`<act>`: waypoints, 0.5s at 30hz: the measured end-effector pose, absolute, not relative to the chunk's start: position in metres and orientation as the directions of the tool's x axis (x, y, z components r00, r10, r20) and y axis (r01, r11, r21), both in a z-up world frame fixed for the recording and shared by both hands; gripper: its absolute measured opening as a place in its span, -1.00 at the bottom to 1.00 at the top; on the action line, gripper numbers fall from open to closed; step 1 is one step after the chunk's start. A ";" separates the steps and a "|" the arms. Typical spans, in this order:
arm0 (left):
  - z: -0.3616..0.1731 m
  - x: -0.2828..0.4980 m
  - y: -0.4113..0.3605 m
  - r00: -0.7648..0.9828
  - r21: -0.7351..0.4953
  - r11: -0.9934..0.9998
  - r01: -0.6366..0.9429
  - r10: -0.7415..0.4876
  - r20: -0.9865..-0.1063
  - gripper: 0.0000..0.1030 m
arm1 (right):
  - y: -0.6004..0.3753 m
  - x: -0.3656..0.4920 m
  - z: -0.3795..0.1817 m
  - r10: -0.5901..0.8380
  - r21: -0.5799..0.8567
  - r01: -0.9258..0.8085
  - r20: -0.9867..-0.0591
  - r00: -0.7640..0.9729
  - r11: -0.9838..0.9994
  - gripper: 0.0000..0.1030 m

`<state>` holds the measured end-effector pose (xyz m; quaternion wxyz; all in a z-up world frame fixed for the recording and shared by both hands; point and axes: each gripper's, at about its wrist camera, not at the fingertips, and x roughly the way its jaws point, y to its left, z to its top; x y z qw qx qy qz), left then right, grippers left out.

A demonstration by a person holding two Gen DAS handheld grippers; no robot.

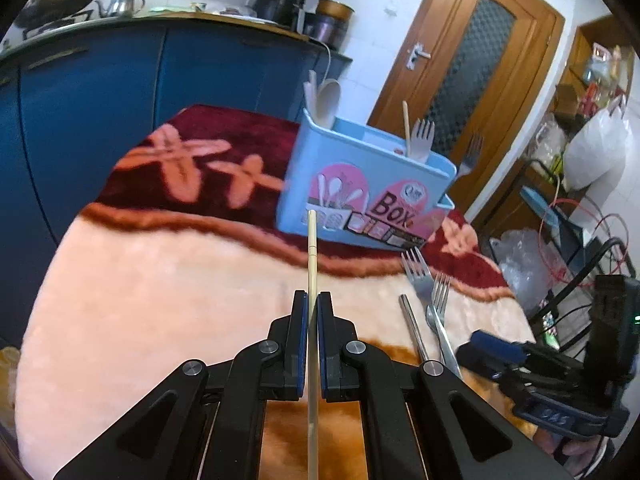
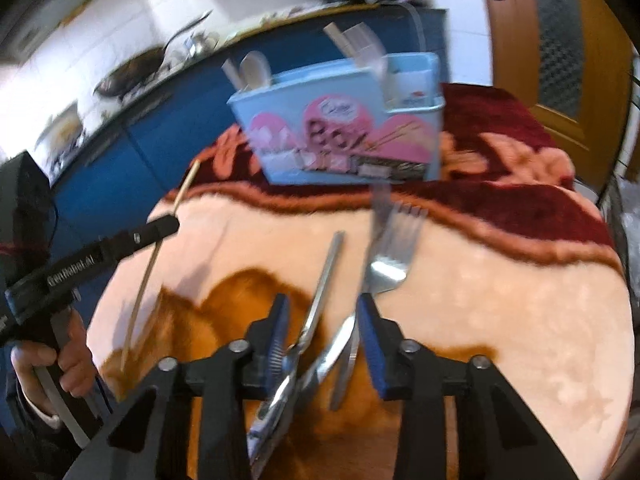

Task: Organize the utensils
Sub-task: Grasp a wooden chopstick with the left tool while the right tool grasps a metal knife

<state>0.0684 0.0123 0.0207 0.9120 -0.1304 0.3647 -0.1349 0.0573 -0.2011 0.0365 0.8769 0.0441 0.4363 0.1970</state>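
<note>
My left gripper is shut on a thin wooden chopstick and holds it above the blanket, pointing toward the light blue utensil box. The box holds white spoons at its left end and a wooden fork at its right. In the right wrist view my right gripper is open, low over metal utensils on the blanket: two forks and a steel chopstick lie between its fingers. The left gripper with the chopstick shows there at left. The box stands behind.
A plush peach and maroon blanket covers the table. Blue cabinets with a wok and kettle on the counter stand behind. A wooden door is at back right. Bags, wires and a rack crowd the right side.
</note>
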 end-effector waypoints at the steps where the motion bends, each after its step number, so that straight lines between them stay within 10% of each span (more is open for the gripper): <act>1: 0.021 0.067 0.015 0.701 -0.344 0.927 0.150 -0.345 -0.624 -0.92 | -0.195 0.059 0.036 0.382 0.238 -0.324 -0.763 0.521 0.916 -0.41; 15: -0.005 0.078 0.029 0.601 -0.223 0.967 0.123 -0.251 -0.758 -0.92 | -0.176 0.100 0.023 0.331 0.240 -0.292 -0.888 0.319 0.926 -0.50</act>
